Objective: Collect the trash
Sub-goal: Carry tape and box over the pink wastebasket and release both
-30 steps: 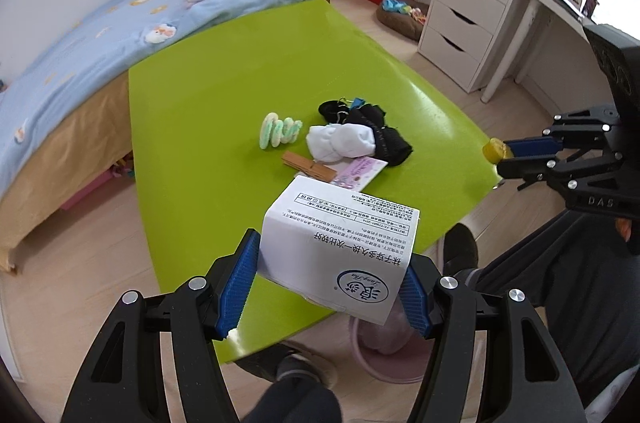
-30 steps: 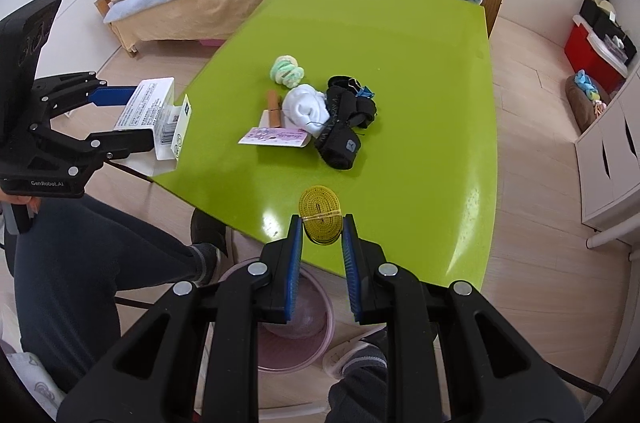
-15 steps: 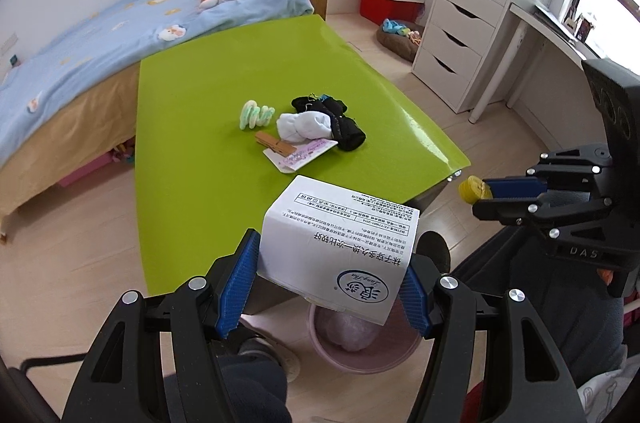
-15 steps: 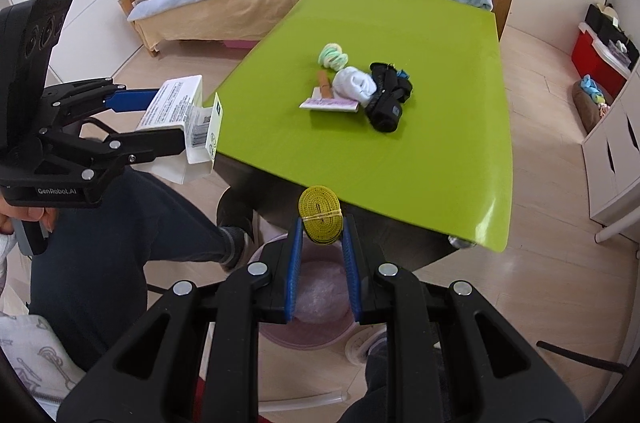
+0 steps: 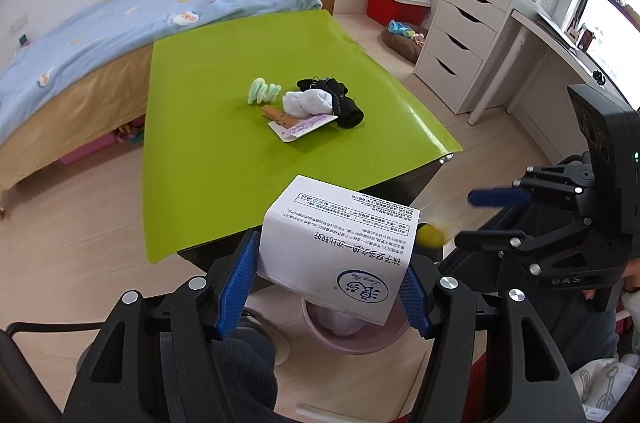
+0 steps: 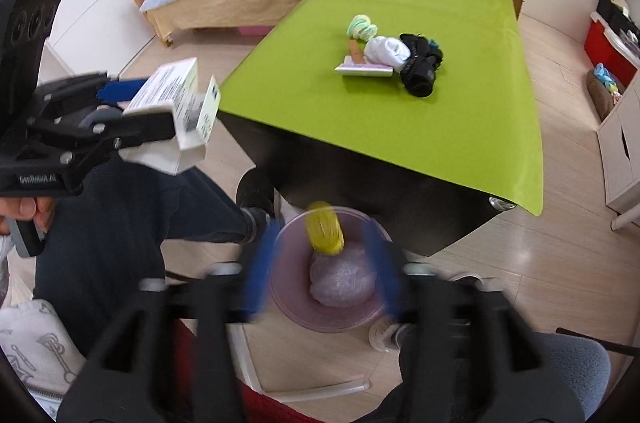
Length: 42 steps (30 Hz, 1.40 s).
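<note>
My left gripper (image 5: 326, 279) is shut on a white printed carton (image 5: 340, 247), held above the floor beside the green table (image 5: 208, 127); the carton (image 6: 176, 103) also shows at the left of the right wrist view. My right gripper (image 6: 324, 271) hangs over a pink bin (image 6: 288, 303) on the floor, its jaws opening and blurred. A yellow tape roll (image 6: 325, 232) falls free between the fingers toward the bin, touching neither pad. In the left wrist view the roll (image 5: 430, 234) is a yellow blur below the right gripper (image 5: 476, 215). The bin (image 5: 344, 337) sits under the carton.
On the table lie a pink-and-white packet (image 5: 304, 128), a wooden clip (image 5: 278, 115), white socks (image 5: 308, 102), black socks (image 5: 344, 101) and a green hair tie (image 5: 262, 92). A bed (image 5: 80, 35) stands behind, white drawers (image 5: 460, 39) at right. A person's dark-trousered legs (image 6: 132, 215) are near the bin.
Both grippers drew back from the table to above the pink bin. The right gripper's jaws opened and let go of the yellow roll, which is dropping. The left still grips the carton.
</note>
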Each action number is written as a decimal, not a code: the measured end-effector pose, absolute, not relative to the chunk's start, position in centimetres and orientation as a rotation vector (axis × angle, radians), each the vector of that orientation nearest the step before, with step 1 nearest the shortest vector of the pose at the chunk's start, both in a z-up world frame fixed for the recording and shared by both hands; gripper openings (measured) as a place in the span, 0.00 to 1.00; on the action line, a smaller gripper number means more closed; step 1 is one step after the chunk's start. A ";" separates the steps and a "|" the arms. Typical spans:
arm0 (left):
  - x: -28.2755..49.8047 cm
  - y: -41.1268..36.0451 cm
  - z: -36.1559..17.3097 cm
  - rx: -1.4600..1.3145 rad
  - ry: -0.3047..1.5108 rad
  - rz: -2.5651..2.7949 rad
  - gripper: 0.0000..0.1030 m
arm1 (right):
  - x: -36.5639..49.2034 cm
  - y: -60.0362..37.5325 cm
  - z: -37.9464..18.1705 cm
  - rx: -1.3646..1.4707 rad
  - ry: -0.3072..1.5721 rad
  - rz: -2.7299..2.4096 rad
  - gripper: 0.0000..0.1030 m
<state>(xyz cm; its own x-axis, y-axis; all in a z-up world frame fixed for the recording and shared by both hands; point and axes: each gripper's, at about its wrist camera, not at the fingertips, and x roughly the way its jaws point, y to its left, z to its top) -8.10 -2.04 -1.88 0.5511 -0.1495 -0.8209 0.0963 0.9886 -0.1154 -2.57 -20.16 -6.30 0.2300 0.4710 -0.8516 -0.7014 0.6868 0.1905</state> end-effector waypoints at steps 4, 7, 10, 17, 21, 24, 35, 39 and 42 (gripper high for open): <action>-8.1 -2.0 -2.0 -0.059 0.977 -0.151 0.60 | -2.1 -20.9 -5.8 -0.217 1.051 0.793 0.83; -8.2 -2.3 -2.0 -0.055 0.978 -0.163 0.60 | -1.9 -21.3 -5.6 -0.195 1.049 0.777 0.88; -8.2 -2.8 -2.1 -0.051 0.980 -0.173 0.60 | -1.8 -21.6 -5.4 -0.190 1.048 0.757 0.90; -8.3 -4.2 -2.9 -0.034 1.002 -0.208 0.60 | -1.4 -22.9 -5.0 -0.161 1.053 0.694 0.92; -8.2 -5.1 -3.1 -0.026 1.012 -0.239 0.61 | -1.3 -23.6 -4.5 -0.149 1.040 0.671 0.92; -8.2 -5.9 -3.2 -0.019 1.014 -0.263 0.61 | -1.1 -24.3 -4.2 -0.131 1.026 0.653 0.92; -7.5 -7.1 -3.1 -0.032 1.008 -0.296 0.89 | -0.3 -25.8 -3.4 -0.076 1.004 0.616 0.92; -7.4 -6.9 -3.3 -0.033 1.014 -0.270 0.92 | -0.3 -25.6 -3.7 -0.078 1.007 0.623 0.93; -7.4 -6.4 -3.4 -0.038 1.013 -0.251 0.93 | -0.5 -25.4 -4.0 -0.080 1.014 0.628 0.94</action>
<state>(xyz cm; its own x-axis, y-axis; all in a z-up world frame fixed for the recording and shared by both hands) -7.43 -6.45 -3.35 0.5031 -0.2256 -0.8342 0.1905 0.9705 -0.1475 -0.45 -25.44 -3.96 0.3695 0.4534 -0.8111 -0.5248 0.8222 0.2204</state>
